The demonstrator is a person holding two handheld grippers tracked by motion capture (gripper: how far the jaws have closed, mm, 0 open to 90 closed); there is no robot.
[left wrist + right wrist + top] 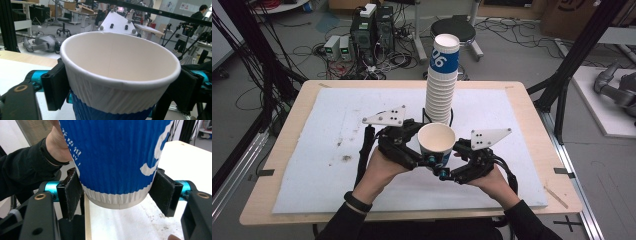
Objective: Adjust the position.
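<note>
Both grippers, left (412, 150) and right (451, 169), pinch one paper cup (436, 142) at frame centre, below the cup stack (442, 82); likely mid-handover, next needing one grip released.

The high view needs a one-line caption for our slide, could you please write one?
Two hand-held grippers, left gripper and right gripper, grip one paper cup before a tall cup stack.

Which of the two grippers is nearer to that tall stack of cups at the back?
Left, narrowly. The left gripper sits just in front of the stack of cups; the right gripper is lower and closer to the person. Both clamp the single cup.
</note>
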